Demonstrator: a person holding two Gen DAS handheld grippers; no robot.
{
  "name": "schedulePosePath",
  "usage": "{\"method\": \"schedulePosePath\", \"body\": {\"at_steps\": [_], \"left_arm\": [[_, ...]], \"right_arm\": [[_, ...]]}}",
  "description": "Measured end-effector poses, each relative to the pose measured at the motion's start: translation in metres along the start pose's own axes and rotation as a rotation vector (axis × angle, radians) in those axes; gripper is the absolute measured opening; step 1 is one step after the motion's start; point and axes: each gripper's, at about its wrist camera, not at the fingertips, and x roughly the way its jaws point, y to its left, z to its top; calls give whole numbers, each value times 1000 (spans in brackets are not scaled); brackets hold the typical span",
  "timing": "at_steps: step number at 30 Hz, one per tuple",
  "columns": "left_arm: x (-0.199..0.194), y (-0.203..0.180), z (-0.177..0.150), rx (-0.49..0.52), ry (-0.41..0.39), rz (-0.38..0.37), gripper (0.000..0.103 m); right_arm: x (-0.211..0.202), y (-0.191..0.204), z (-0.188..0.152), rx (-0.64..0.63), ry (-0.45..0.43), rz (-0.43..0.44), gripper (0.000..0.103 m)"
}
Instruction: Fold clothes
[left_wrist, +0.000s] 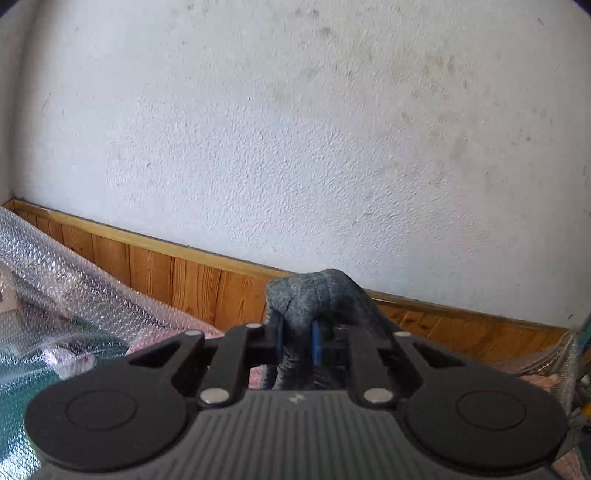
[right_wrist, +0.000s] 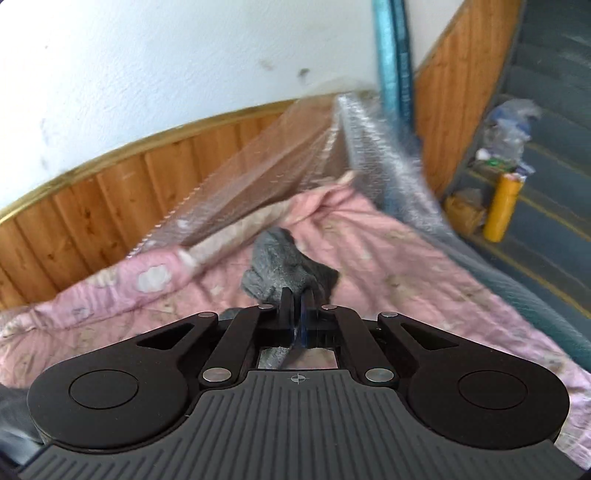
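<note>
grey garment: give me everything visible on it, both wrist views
The grey garment is a fuzzy, heathered knit, felt-like, bunched rather than spread. In the left view a rounded fold bulges above the left hand-held gripper, pinched between its blue pads, fabric trailing down behind. In the right view a crumpled clump sits at the shut right hand-held gripper, above the pink bedding. Its full shape is hidden.

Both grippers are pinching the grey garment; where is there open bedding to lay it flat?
The clearest room is the pink patterned quilt, ahead and right of the right gripper, bordered by the bubble-wrapped board. The left gripper, with its bunch of the grey knit garment, faces the white wall; crumpled bubble wrap crowds its left.
</note>
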Motion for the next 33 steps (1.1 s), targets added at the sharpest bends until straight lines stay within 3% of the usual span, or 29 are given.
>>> {"method": "schedulePosePath", "body": {"at_steps": [2, 4, 7, 9, 12, 15, 17, 19, 21, 22, 24, 26, 27, 29, 30, 33], "left_arm": [[-23, 8, -33, -28, 34, 9, 14], [-34, 26, -83, -82, 119, 30, 14], [-32, 57, -174, -206, 336, 125, 14], [-29, 81, -235, -298, 472, 165, 14], [-30, 96, -292, -359, 566, 217, 15], [-38, 101, -309, -391, 566, 224, 16], [-39, 97, -304, -371, 548, 225, 16], [-39, 89, -298, -330, 528, 230, 16], [-39, 79, -288, -289, 509, 238, 16], [-39, 75, -282, -270, 497, 240, 16], [-44, 67, -271, -238, 468, 244, 15], [-51, 57, -260, -210, 439, 250, 15], [-54, 53, -255, -199, 424, 260, 15], [-62, 44, -247, -175, 380, 285, 15], [-69, 37, -244, -140, 353, 293, 15], [-91, 11, -241, -2, 285, 283, 14]], "right_arm": [[7, -20, -24, 8, 68, -59, 0], [19, -37, -62, -17, 168, -130, 0], [31, -54, -121, -68, 349, -192, 2], [31, -55, -151, -109, 431, -249, 14], [11, -48, -158, -119, 359, -337, 32], [-13, -16, -134, -168, 204, -322, 47], [-19, 19, -116, -235, 128, -237, 58], [-18, 58, -101, -301, 99, -107, 72], [-1, 101, -92, -372, 130, 54, 87], [11, 122, -91, -406, 144, 111, 86], [45, 153, -95, -468, 158, 118, 88], [81, 181, -98, -529, 171, 108, 86], [93, 185, -98, -528, 188, 112, 73], [109, 181, -92, -486, 237, 131, 37], [117, 178, -90, -465, 262, 140, 3], [84, 140, -52, -278, 165, 179, 2]]}}
